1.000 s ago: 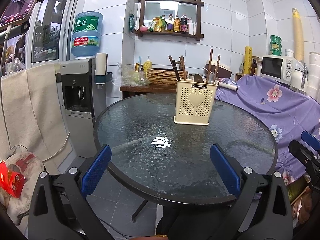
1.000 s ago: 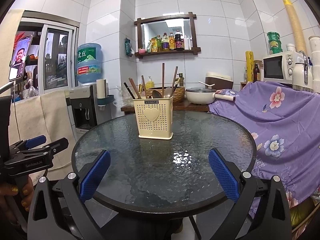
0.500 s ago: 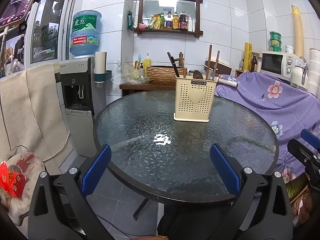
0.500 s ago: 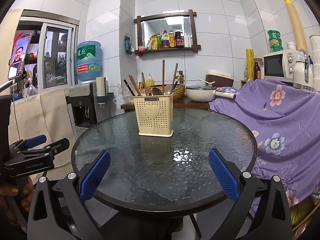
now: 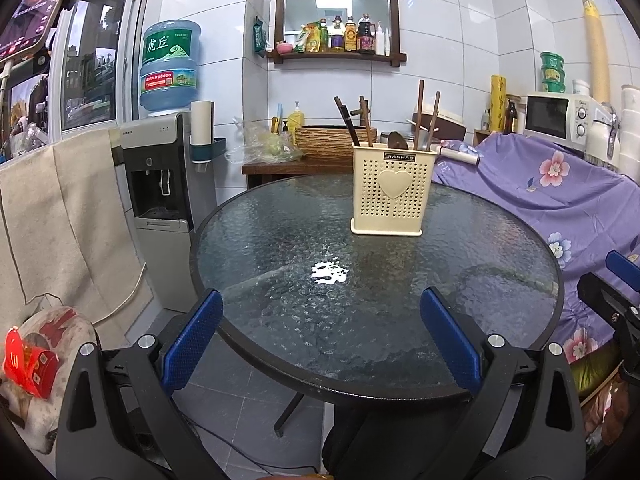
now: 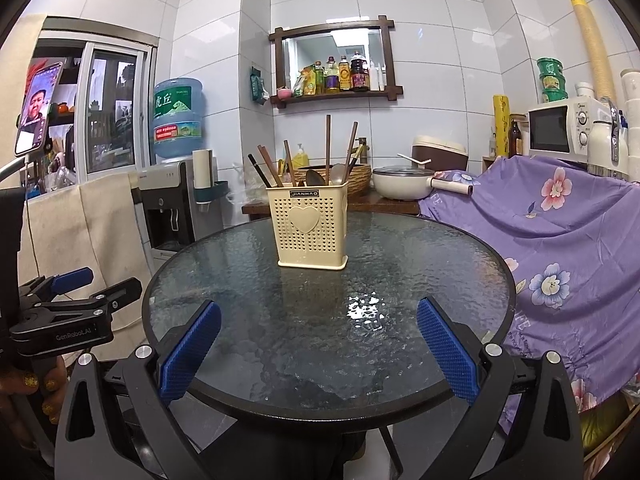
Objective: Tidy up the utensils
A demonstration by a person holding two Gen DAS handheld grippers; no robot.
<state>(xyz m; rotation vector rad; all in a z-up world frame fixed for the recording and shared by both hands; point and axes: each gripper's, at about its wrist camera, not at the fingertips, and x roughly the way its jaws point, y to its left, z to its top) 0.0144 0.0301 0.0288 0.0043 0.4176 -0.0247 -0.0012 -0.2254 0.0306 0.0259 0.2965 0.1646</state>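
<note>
Left gripper (image 5: 320,336) hovers at the near edge of the round glass table (image 5: 400,312), blue pads spread wide, nothing between them. Right gripper (image 6: 318,348) sits the same way: wide open, empty, over the near rim. Straight ahead of both, well beyond the fingertips, a cream utensil holder (image 6: 307,234) (heart on its front) stands upright on the glass. Chopsticks (image 6: 328,150) and spoons (image 6: 338,174) poke up out of it. Off to the right of the grippers, a purple flowered cloth (image 6: 560,232) drapes beside the table.
</note>
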